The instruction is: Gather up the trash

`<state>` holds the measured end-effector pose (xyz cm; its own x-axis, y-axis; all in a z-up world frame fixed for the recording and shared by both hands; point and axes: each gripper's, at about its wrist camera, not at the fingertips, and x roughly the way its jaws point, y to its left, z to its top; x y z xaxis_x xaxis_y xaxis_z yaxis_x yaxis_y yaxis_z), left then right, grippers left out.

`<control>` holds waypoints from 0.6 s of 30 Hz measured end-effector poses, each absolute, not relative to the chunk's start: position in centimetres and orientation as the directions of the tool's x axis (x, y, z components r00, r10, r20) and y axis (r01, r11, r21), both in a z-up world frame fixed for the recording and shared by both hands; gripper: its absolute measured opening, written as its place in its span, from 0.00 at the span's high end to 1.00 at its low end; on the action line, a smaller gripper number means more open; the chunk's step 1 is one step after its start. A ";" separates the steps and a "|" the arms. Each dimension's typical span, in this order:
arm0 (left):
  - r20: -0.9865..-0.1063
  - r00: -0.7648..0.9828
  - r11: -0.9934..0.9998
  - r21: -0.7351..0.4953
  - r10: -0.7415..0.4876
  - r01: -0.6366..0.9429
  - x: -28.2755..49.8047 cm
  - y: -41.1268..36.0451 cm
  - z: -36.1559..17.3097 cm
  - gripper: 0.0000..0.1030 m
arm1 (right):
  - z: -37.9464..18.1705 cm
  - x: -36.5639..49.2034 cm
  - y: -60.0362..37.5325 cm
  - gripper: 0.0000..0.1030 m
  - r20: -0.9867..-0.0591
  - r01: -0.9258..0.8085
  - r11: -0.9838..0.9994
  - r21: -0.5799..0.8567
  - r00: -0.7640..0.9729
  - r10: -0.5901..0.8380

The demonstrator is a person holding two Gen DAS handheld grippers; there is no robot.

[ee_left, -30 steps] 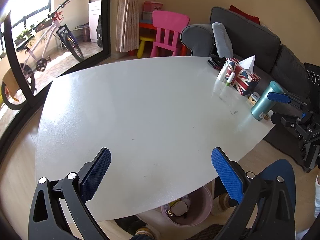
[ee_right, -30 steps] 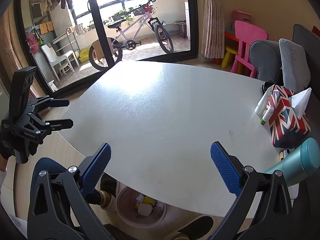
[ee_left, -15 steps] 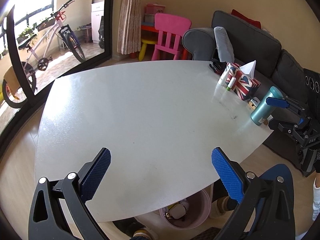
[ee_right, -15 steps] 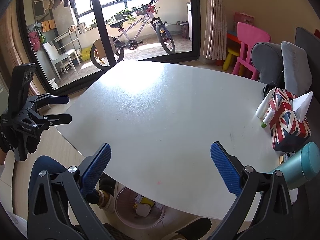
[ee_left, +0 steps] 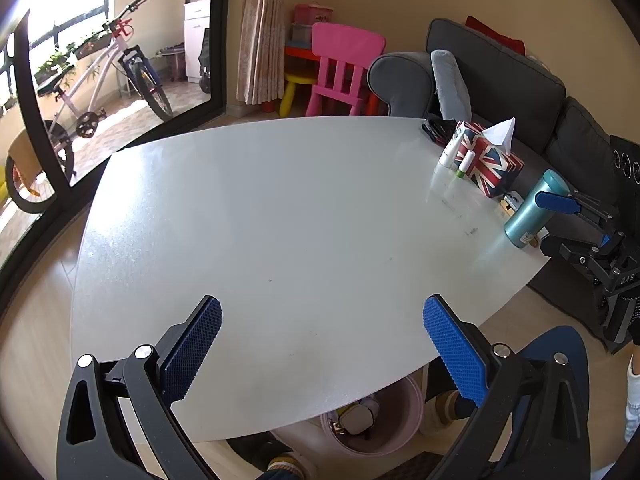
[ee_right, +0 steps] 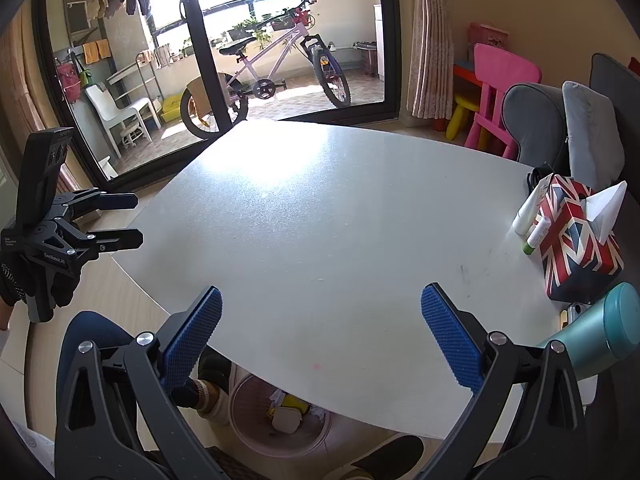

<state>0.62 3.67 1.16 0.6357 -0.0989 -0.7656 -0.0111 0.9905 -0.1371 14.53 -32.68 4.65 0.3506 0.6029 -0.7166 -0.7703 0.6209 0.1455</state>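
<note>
While both grippers, left gripper (ee_left: 322, 344) and right gripper (ee_right: 320, 340), gape wide and empty, binned scraps in the pink plastic wastebasket (ee_left: 404, 436) look light (likely crushable); grip gently.

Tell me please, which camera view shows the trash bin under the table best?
The right wrist view: the trash bin shows more of its opening and the trash inside. In the left wrist view the bin sits farther under the table edge.

A white, faintly speckled table (ee_left: 280, 220) is seen beyond blue, dot-textured pads (ee_left: 196, 350) set on black gripper arms. To the right, a red, white and blue Union Jack tissue box (ee_right: 576, 240) and a teal bottle (ee_right: 600, 332) are shown; below, a pale pink bin (ee_left: 400, 436).
</note>
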 end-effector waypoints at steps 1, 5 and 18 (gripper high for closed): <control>-0.766 0.635 0.990 -0.138 -0.099 -0.012 0.6 3.7 1.1 0.06 | 4.6 14.5 -32.7 0.05 -0.716 -0.770 0.621 0.146 0.351 0.603; -0.766 0.635 0.990 -0.139 -0.099 -0.013 0.6 3.7 1.2 0.06 | 4.6 14.5 -32.7 0.05 -0.717 -0.771 0.620 0.144 0.351 0.603; -0.765 0.636 0.990 -0.140 -0.100 -0.012 0.7 3.7 1.2 0.06 | 4.6 14.5 -32.7 0.05 -0.717 -0.770 0.621 0.144 0.351 0.602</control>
